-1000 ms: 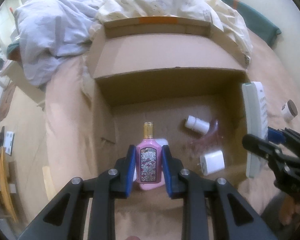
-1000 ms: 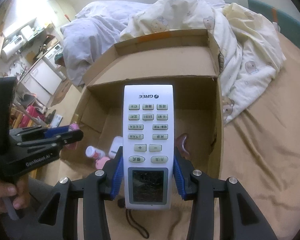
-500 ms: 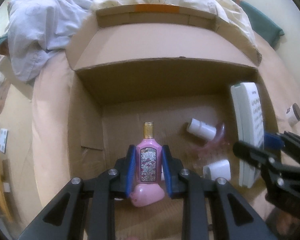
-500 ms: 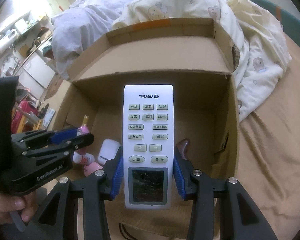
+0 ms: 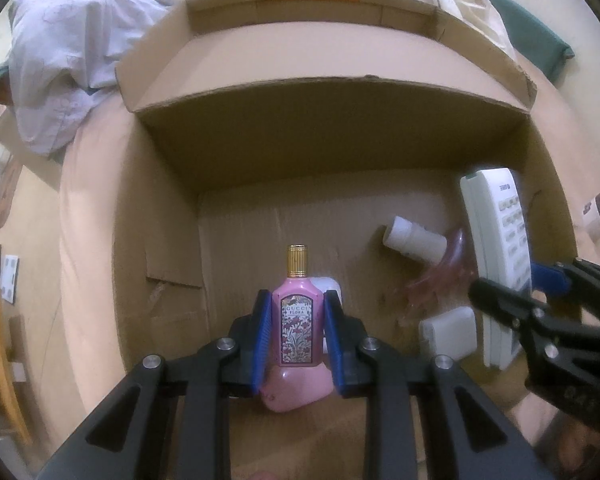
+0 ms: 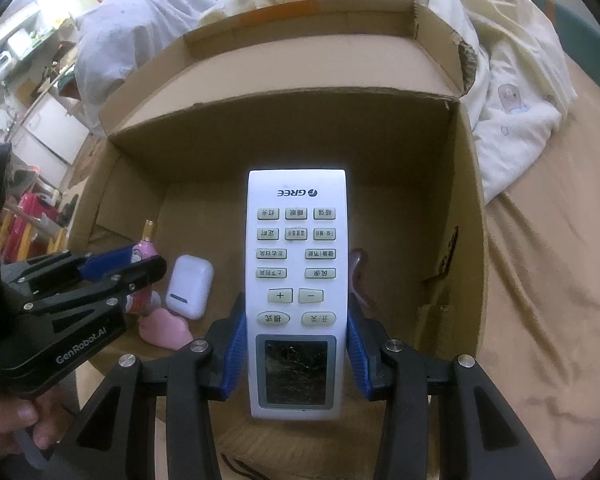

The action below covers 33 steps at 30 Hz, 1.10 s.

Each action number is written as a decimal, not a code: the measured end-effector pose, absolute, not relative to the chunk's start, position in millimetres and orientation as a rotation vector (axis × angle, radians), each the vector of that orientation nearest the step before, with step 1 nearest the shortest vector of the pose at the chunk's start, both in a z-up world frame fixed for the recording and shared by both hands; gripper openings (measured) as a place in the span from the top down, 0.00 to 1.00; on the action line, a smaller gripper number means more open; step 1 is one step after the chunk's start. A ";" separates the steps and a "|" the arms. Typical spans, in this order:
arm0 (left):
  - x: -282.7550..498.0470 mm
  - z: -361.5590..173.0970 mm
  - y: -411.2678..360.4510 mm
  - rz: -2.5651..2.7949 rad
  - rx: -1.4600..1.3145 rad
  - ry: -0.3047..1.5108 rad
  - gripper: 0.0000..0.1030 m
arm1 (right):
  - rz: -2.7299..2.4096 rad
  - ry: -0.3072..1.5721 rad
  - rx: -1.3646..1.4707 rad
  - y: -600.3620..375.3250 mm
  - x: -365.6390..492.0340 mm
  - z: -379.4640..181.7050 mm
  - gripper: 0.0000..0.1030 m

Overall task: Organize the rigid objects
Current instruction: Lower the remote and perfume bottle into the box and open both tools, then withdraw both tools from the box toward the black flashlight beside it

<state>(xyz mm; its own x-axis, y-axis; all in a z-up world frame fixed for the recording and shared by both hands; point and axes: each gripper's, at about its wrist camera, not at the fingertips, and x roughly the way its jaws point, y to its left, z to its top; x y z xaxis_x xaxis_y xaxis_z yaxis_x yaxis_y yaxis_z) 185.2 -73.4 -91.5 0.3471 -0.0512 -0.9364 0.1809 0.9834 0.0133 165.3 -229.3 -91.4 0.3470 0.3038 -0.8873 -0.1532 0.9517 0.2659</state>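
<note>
Several items already lie on the cardboard box (image 5: 172,248) floor; your left gripper (image 5: 298,338) pinches the pink perfume bottle (image 5: 298,328) and right gripper (image 6: 297,350) the white remote (image 6: 297,280), both over the box, unreleased; small jar (image 5: 598,216) remains outside its right wall.

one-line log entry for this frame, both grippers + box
left gripper: shut on perfume bottle | right gripper: shut on remote | both held over open cardboard box | phase: placing

Both your wrist views look forward and down, close, into the cardboard box (image 5: 340,128); they share its floor, mid-frame.
</note>
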 end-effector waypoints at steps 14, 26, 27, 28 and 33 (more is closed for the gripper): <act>177.8 -82.7 -76.7 -0.149 0.119 1.186 0.45 | 0.341 1.107 0.198 -227.8 169.4 -77.2 0.31; 175.6 -69.1 -72.8 -0.157 0.050 1.160 0.03 | 0.322 1.004 0.236 -236.5 167.0 -61.3 0.00; 175.8 -68.1 -71.2 -0.156 0.042 1.159 0.03 | 0.317 1.000 0.233 -236.8 167.3 -60.9 0.00; 175.7 -67.2 -70.3 -0.155 0.037 1.158 0.02 | 0.315 0.997 0.233 -238.2 165.8 -60.5 0.00; 174.5 -60.5 -64.5 -0.147 0.024 1.143 0.01 | 0.306 0.990 0.255 -243.1 165.6 -58.6 0.00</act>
